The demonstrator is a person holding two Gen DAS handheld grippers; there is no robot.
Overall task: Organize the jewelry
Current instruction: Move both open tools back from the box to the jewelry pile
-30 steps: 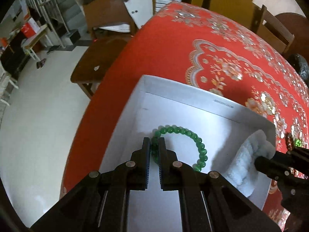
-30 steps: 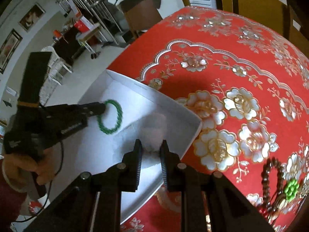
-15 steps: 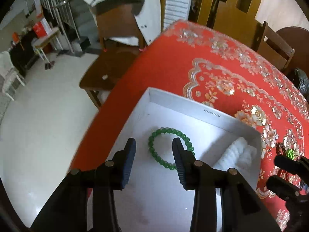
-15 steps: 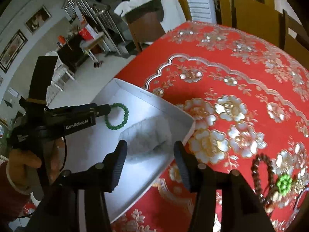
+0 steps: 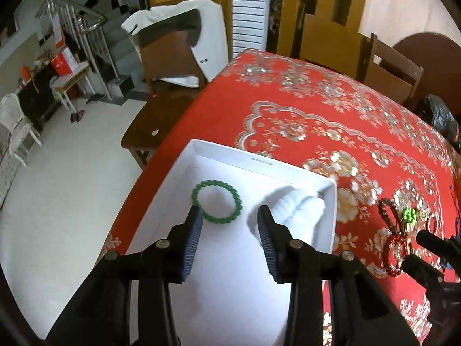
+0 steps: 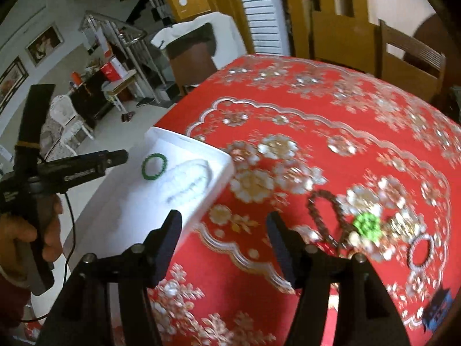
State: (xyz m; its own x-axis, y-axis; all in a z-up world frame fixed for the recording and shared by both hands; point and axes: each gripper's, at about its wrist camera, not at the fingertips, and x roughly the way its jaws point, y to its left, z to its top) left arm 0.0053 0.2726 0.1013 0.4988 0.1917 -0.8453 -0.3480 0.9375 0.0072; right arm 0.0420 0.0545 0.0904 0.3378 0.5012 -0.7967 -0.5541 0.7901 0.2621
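A green bead bracelet (image 5: 216,201) lies loose in a white box (image 5: 260,163) beside a white fluffy cloth (image 5: 294,210); both also show in the right wrist view, the bracelet (image 6: 154,166) and the box (image 6: 184,141). My left gripper (image 5: 230,225) is open and empty, raised above the box just behind the bracelet. My right gripper (image 6: 224,227) is open and empty above the red tablecloth, right of the box. A pile of jewelry lies on the cloth: brown beads (image 6: 321,201), a green flower piece (image 6: 366,225), a dark ring bracelet (image 6: 421,249), a red bracelet (image 5: 396,255).
The table has a red floral tablecloth (image 6: 302,121) and its left edge drops to the white floor (image 5: 57,187). Wooden chairs (image 5: 170,57) stand at the far side. A small dark box (image 6: 438,312) sits at the right edge.
My left gripper let go of the green bracelet, opened and pulled back above the box. My right gripper let go of the white cloth, opened wide and moved right over the tablecloth.
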